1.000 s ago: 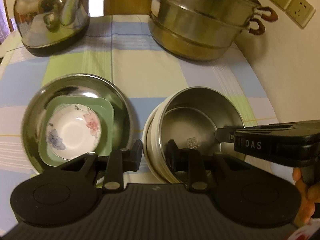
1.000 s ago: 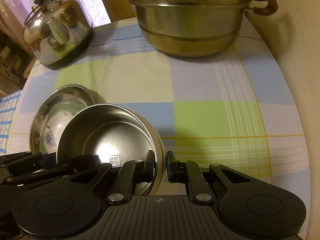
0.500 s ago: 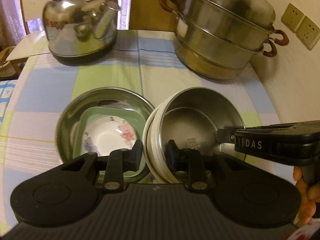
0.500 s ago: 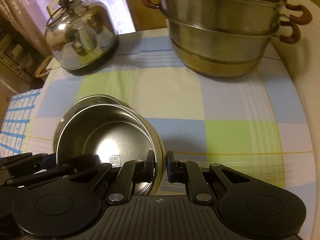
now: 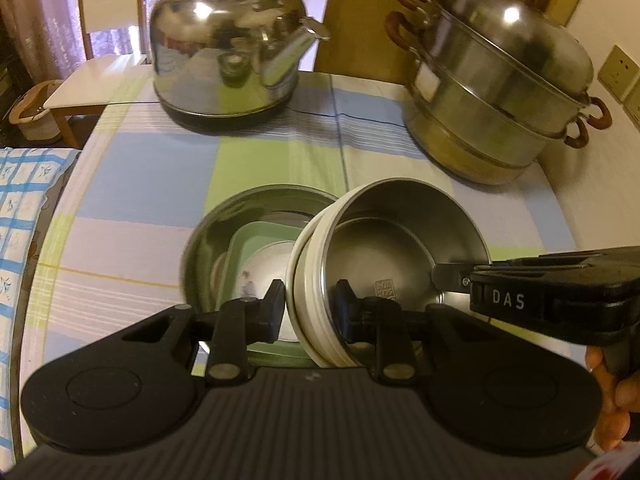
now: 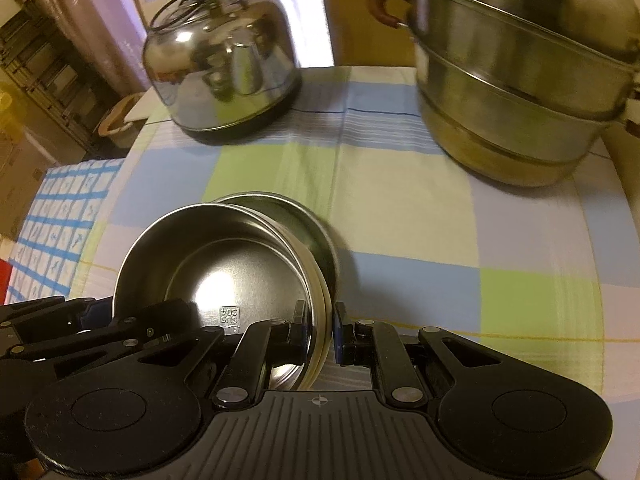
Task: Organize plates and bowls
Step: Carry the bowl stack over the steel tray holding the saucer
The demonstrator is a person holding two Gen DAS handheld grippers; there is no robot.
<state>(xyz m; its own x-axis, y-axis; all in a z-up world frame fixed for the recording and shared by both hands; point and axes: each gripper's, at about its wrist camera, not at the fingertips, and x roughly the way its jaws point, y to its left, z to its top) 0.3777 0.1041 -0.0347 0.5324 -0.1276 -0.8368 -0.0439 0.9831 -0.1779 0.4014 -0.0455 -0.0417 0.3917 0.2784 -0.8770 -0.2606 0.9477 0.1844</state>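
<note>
Both grippers hold one steel bowl with a cream outer shell [image 5: 384,256], lifted off the table. My left gripper [image 5: 310,312] is shut on its left rim. My right gripper [image 6: 318,328] is shut on its right rim, and the bowl fills the lower left of the right wrist view [image 6: 224,276]. Below and left, a wide steel bowl [image 5: 216,236] sits on the table and holds a green square plate [image 5: 248,244] with a white floral bowl [image 5: 264,268] in it. The held bowl partly covers that stack. The wide bowl's rim peeks out behind the held bowl in the right wrist view [image 6: 304,216].
A steel kettle [image 5: 224,52] stands at the back left and a stacked steamer pot [image 5: 496,100] at the back right, on a checked tablecloth [image 5: 280,160]. A wall with sockets [image 5: 618,68] runs along the right. A chair [image 5: 104,40] stands beyond the table's far left edge.
Both grippers have risen and moved left with the steel bowl. It now overlaps the wide bowl and hides part of the floral bowl. Kettle and steamer show more fully.
</note>
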